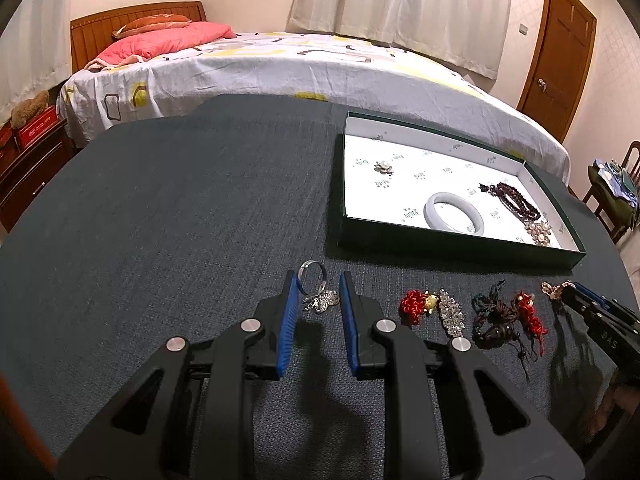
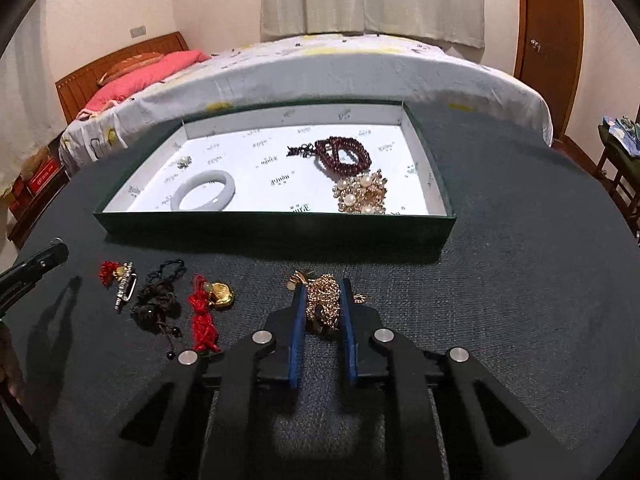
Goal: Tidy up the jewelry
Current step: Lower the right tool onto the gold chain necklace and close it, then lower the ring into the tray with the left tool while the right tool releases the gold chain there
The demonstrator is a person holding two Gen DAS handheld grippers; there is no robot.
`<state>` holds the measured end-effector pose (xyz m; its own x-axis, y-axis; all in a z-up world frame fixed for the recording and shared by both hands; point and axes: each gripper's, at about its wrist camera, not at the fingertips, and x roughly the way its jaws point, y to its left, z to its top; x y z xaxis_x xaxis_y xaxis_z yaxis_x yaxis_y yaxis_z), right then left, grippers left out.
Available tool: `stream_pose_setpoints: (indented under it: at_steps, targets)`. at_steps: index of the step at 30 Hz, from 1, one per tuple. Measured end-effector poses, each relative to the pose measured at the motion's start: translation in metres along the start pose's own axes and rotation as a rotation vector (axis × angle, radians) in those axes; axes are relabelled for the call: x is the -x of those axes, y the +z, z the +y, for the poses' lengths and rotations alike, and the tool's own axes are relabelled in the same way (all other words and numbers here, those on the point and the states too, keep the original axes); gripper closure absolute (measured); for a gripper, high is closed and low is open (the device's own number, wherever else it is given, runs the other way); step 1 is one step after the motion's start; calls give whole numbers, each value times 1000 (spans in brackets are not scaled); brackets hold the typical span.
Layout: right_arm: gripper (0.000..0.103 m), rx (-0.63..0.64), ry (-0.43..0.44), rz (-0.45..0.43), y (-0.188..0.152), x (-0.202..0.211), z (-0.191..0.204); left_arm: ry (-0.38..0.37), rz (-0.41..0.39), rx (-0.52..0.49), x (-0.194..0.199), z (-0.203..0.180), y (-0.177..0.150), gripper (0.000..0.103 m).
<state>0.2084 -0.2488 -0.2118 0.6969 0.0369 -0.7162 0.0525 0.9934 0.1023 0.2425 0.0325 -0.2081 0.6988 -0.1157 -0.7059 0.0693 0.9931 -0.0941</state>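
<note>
Box (image 2: 276, 226) held bangle (image 2: 203, 196), beads, two brooches. Right gripper (image 2: 323, 304) fingers pinched the gold chain (image 2: 324, 300) on desk; left gripper (image 1: 319, 298) fingers narrowed around ring (image 1: 314, 278). Four pieces left.

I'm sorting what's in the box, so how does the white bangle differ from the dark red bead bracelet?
The bangle is one smooth, pale, rigid ring; the bead bracelet is many small dark red beads, looped in coils with a dark knot. The bangle lies left, the bead bracelet right. Both lie flat in the box.
</note>
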Motion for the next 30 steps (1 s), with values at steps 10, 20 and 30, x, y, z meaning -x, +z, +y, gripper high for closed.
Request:
stream_pose_setpoints:
  at_steps: [10, 20, 30]
  targets:
    - [86, -6, 23, -85, 8, 30, 0, -20, -39, -9, 15, -9, 8, 82]
    - [86, -2, 75, -224, 36, 74, 8, -82, -124, -41, 49, -35, 30, 82]
    - [86, 30, 117, -350, 73, 91, 25, -143, -215, -95, 59, -69, 71, 82]
